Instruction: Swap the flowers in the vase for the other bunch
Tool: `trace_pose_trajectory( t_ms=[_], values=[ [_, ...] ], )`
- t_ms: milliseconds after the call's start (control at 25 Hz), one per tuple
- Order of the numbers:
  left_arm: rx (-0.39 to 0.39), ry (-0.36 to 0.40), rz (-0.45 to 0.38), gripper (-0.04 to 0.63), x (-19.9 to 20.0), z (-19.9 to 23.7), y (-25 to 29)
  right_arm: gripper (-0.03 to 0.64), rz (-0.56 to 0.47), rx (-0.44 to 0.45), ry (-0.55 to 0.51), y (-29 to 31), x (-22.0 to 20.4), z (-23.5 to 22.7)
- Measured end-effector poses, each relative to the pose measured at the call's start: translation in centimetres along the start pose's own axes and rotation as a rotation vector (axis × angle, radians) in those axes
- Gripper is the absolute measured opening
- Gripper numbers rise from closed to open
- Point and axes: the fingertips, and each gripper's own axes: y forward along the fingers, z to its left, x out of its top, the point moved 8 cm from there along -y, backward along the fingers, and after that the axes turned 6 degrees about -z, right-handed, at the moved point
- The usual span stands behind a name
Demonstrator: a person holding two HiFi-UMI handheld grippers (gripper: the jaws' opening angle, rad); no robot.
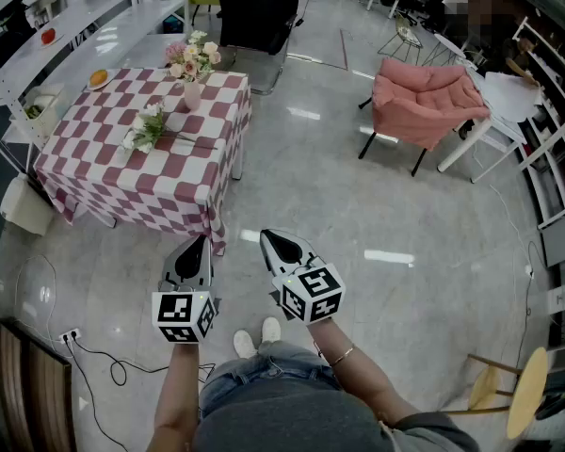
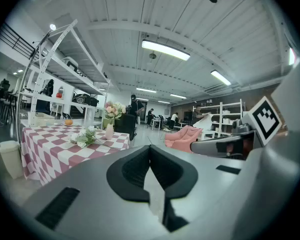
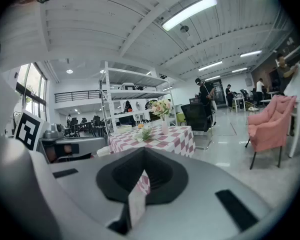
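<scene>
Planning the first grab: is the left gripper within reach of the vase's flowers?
Probably not: the left gripper hangs over floor, short of the table, and the flowers stand near its far edge. Nothing blocks the approach.

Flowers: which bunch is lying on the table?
The white bunch, flat on the checked cloth; the pink bunch stands upright in the vase.
</scene>
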Motion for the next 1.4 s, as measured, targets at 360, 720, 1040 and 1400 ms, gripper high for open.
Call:
trace_pose_trajectory(
  t_ms=[360, 720, 1040, 1400],
  values=[
    [0.015, -0.076, 0.012, 0.017, -0.3, -0.5, 1.3, 0.009, -0.020, 0.019, 0.022, 0.2, 0.7, -2.1],
    [0.037, -0.075, 0.016, 0.018, -0.4, -2.1, 4.5, 0.009, -0.050, 0.038, 0.033, 0.0, 1.5, -6.1],
    [0.073, -0.067, 0.007, 0.018, -0.2, -3.8, 7.0, 0.009, -0.052, 0.014, 0.038, -1.1, 1.9, -10.3],
    [0.108, -0.059, 0.007, 0.018, 0.4, -3.9, 9.3, 0.010, -0.051, 0.007, 0.049, -1.4, 2.4, -12.8]
  ],
)
